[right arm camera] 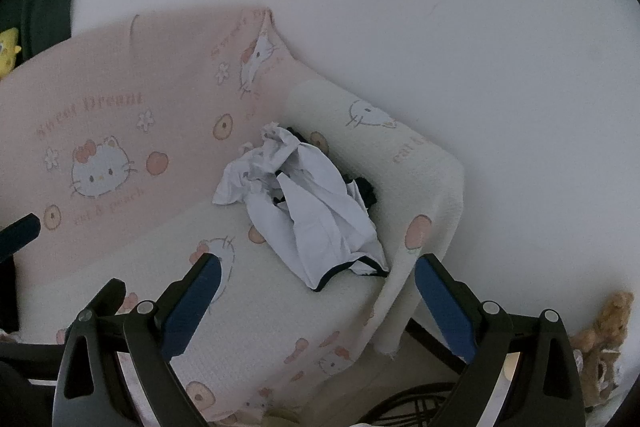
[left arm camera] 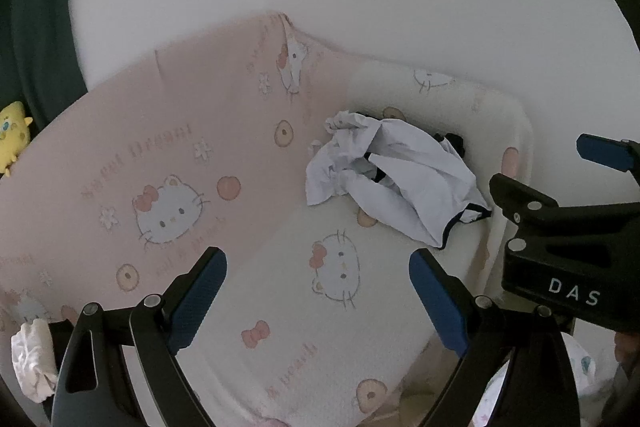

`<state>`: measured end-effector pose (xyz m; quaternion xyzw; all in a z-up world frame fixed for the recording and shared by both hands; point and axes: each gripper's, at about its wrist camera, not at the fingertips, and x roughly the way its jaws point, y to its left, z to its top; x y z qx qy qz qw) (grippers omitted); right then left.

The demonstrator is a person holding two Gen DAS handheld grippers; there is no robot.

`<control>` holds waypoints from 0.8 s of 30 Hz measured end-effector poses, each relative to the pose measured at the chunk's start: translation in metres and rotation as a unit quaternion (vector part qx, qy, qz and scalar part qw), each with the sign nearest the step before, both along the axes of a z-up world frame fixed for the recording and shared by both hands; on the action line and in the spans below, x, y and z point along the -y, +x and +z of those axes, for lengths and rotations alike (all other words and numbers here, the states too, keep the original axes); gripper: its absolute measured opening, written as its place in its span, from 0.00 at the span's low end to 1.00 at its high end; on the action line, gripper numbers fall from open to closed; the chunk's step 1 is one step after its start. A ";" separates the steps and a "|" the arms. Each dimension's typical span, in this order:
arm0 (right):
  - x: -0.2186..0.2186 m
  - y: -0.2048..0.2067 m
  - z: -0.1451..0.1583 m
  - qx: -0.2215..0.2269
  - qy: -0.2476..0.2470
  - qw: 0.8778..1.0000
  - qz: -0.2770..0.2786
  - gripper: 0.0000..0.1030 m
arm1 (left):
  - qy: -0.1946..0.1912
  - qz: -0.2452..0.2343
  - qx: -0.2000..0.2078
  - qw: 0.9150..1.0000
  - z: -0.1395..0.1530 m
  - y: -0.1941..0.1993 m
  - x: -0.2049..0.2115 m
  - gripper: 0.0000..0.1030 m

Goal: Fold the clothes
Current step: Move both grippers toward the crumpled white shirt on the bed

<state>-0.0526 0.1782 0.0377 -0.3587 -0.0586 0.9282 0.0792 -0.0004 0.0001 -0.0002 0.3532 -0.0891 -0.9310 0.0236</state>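
A crumpled white garment with dark trim [left arm camera: 394, 179] [right arm camera: 310, 205] lies in a heap on the cream seat of a small sofa, close to its right armrest. Something black peeks out from under the heap on its far side. My left gripper [left arm camera: 318, 301] hovers open over the seat, short of the garment, with nothing between its blue pads [left arm camera: 198, 301]. My right gripper [right arm camera: 316, 301] is also open and empty, just in front of the garment's trimmed hem. In the left wrist view the right gripper's black body [left arm camera: 568, 247] shows at the right edge.
The sofa's cover, with its cat and peach print, has a pink backrest [left arm camera: 140, 147] and a cream armrest [right arm camera: 436, 187]. A white wall rises behind. A yellow plush toy [left arm camera: 12, 135] sits at far left, a brown plush toy [right arm camera: 604, 339] on the floor at right, a crumpled white cloth [left arm camera: 32, 359] at lower left.
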 end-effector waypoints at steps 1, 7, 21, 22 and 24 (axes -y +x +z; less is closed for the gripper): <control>-0.001 -0.001 0.000 0.000 0.002 1.000 -0.001 0.95 | -0.001 0.000 0.000 1.000 -0.001 -0.001 0.000 0.91; -0.004 -0.004 -0.003 -0.003 0.016 1.000 -0.004 0.95 | -0.006 -0.003 0.000 1.000 -0.004 -0.009 -0.002 0.91; -0.031 -0.040 0.000 0.006 -0.029 0.999 -0.016 0.95 | 0.006 -0.012 0.011 1.000 -0.012 -0.042 0.004 0.91; -0.034 -0.044 0.000 0.003 -0.037 0.999 -0.021 0.95 | 0.004 -0.012 0.011 1.000 -0.013 -0.045 0.004 0.91; -0.036 -0.051 -0.003 0.004 -0.044 0.999 -0.022 0.95 | -0.003 -0.012 0.011 1.000 -0.018 -0.051 0.002 0.91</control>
